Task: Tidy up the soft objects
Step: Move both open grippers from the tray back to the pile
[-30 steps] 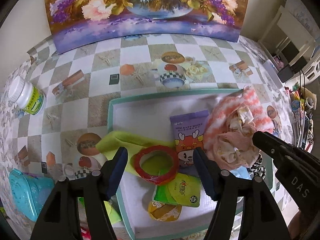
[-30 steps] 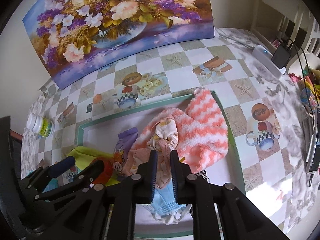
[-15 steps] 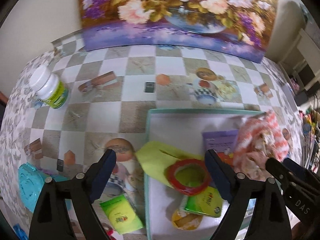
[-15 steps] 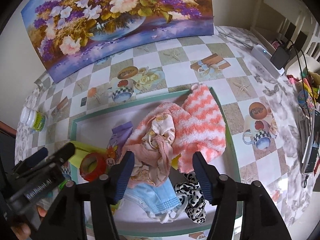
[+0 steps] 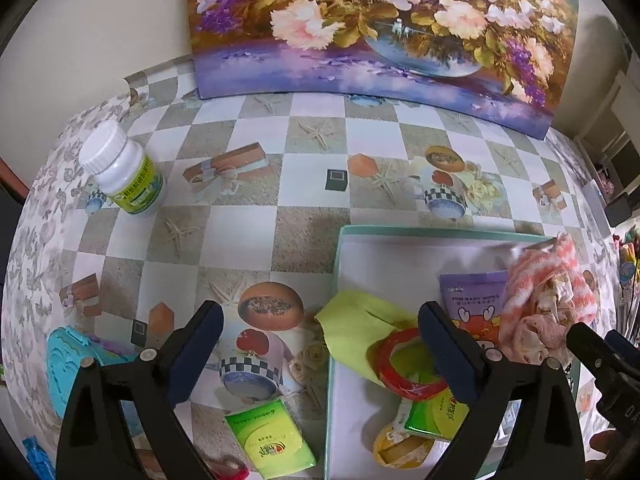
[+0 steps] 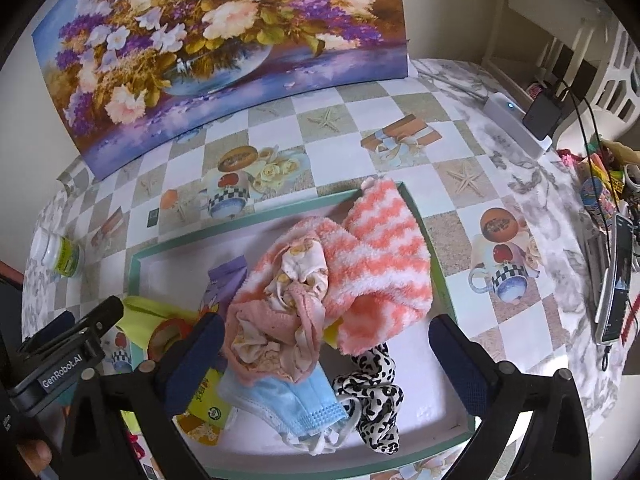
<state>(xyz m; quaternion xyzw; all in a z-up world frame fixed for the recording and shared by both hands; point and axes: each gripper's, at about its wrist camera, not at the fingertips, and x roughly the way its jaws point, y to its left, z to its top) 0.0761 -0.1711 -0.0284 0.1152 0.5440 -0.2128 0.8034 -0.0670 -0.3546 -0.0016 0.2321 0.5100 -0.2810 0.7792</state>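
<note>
- The right gripper [image 6: 324, 356] hangs over the tray [image 6: 136, 264], pointing steeply down; its jaws have just been opening and now stand wide, gripping nothing.
- Between its fingers and just ahead lies a pink cloth [image 6: 276, 332], bunched up, free of both pads.
- Beyond the cloth, up and to the right, a striped towel [image 6: 384, 256] lies heaped against the tray's far right corner.
- Directly under the gap, nearer the wrist, a blue mask [image 6: 288, 398] lies partly under the cloth; a spotted scrunchie [image 6: 376, 404] lies just right of the mask, inside the right finger.
- Left of the left finger show a yellow cloth [image 6: 140, 316], a red ring [image 6: 168, 334] and a purple wipes pack [image 6: 226, 276].
- The left gripper [image 5: 320, 356] hovers astride the tray's left wall, jaws just opened further, wide and empty.
- Between its fingers lie bare tablecloth [image 5: 240, 236], the yellow cloth's corner and, close to the right finger, the red ring.
- A green tissue pack [image 5: 272, 438] lies on the tablecloth, low between the fingers, outside the tray.
- A white bottle [image 5: 124, 172] stands far ahead to the left; a teal case [image 5: 66, 364] sits just outside the left finger.
- A second green pack [image 5: 436, 416] and a yellow packet [image 5: 400, 446] lie in the tray by the right finger.
- A flower painting [image 5: 380, 28] leans at the far edge.
</note>
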